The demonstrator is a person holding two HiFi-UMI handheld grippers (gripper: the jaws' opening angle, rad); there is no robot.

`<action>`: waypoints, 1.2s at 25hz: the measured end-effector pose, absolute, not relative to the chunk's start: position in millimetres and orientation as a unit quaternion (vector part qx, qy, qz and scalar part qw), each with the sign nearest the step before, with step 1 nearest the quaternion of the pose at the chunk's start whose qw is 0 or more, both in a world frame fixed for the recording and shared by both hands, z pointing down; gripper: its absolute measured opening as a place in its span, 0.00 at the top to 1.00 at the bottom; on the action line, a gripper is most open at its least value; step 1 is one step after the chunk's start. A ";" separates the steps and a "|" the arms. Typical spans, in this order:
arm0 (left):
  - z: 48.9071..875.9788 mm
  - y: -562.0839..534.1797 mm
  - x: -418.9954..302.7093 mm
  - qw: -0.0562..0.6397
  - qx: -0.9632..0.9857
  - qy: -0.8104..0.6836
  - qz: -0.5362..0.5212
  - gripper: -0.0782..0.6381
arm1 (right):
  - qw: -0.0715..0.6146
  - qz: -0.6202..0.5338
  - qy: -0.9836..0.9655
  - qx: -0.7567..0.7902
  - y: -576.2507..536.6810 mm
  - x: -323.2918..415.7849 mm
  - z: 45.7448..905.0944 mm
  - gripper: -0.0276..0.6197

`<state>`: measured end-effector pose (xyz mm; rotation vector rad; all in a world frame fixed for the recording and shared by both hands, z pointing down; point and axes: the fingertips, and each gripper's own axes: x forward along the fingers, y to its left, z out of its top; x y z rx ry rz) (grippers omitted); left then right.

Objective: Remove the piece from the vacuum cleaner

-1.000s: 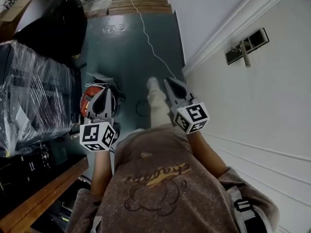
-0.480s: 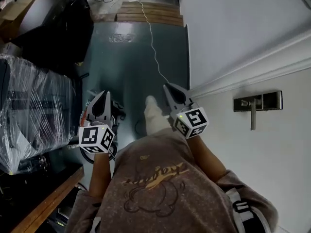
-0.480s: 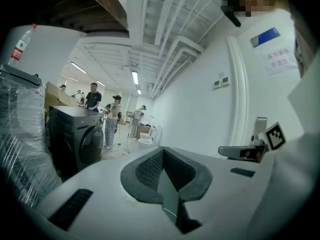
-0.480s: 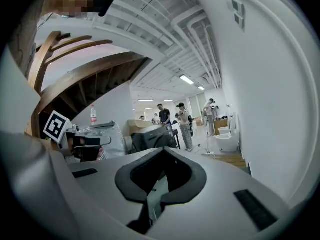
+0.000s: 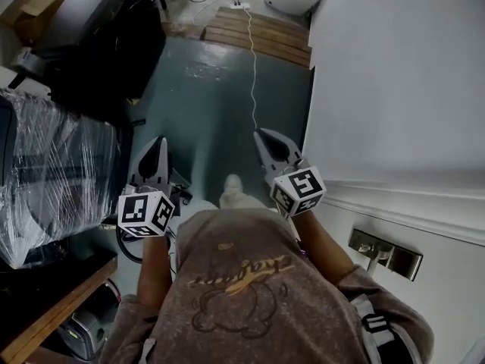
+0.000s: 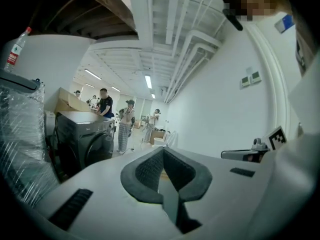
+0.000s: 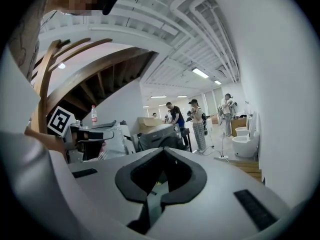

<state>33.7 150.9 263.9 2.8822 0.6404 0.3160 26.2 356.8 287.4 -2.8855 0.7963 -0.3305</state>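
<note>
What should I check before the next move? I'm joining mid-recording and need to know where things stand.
1. Left gripper empty: ok, jaws together with nothing between them.
2. Right gripper empty: ok, jaws together, nothing held.
3. Jaws open enough for a grasp: not ok, both are shut.
4. Vacuum cleaner in plain view: cannot tell, only dark parts show below the left gripper.
5. Piece to remove located: cannot tell, none of the views shows it.
6. White cable away from the foot: ok, it lies on the floor farther ahead.
</note>
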 end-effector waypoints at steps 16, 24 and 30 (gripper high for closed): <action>266.7 107.0 76.6 0.091 0.977 0.149 0.126 0.89 | 0.073 -0.140 0.330 -0.931 311.6 90.2 298.5 0.96; 269.7 26.3 75.6 0.110 0.984 0.075 0.116 0.89 | 0.054 -0.142 0.418 -0.896 217.4 124.3 288.4 0.96; 266.9 -32.2 60.5 0.113 0.987 0.012 0.109 0.89 | 0.050 -0.142 0.484 -0.862 143.4 144.0 282.9 0.96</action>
